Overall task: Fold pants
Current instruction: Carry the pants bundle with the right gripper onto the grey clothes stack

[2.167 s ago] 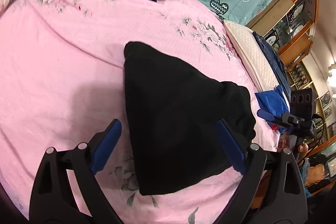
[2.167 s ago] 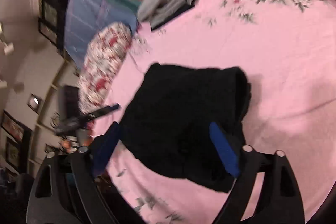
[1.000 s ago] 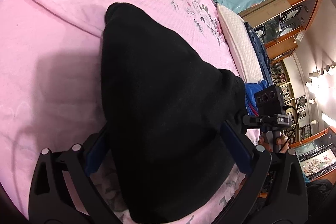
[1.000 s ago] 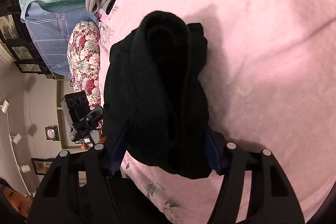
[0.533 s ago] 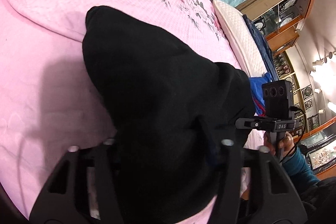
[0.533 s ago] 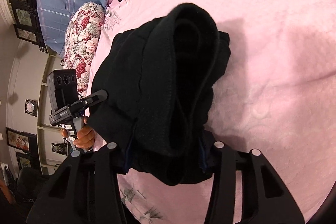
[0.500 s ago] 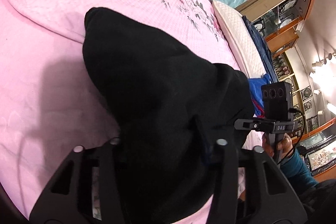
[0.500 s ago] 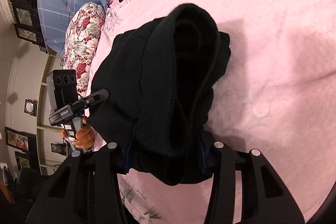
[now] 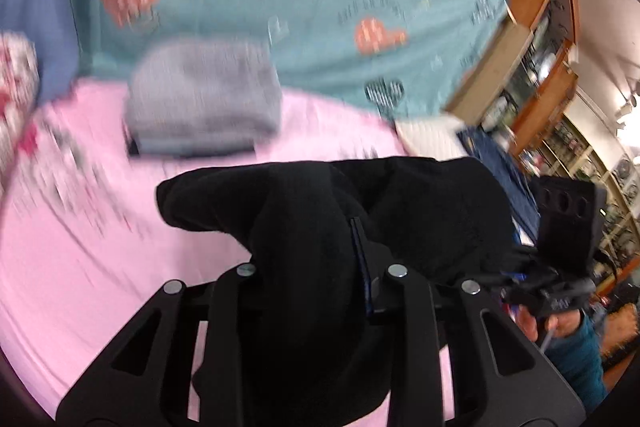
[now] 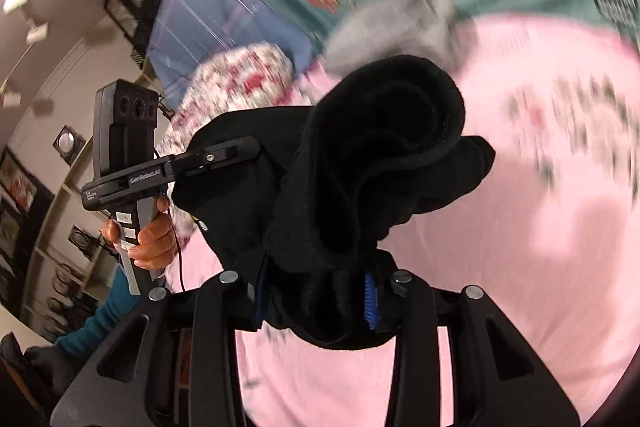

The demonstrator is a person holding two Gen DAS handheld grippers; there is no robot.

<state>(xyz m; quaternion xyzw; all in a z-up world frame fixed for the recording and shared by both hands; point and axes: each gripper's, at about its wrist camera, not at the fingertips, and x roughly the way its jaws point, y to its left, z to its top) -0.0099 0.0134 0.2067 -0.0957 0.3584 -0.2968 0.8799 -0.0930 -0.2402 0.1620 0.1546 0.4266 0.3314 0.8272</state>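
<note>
Now the black pants [image 9: 320,227] hang above the pink bed [image 9: 80,267], pinched tight by the left hand-held gripper [image 9: 320,267] and the right hand-held gripper [image 10: 316,283]. They look soft and floppy, so hold the edges.

left gripper [image 9: 308,267] fingertips buried in black pants [image 9: 320,211], grey folded stack [image 9: 200,99] motion-blurred

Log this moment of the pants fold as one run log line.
step: lift folded black pants | left gripper: shut on pants | right gripper: shut on pants | below: pink bedspread | grey folded stack behind
</note>
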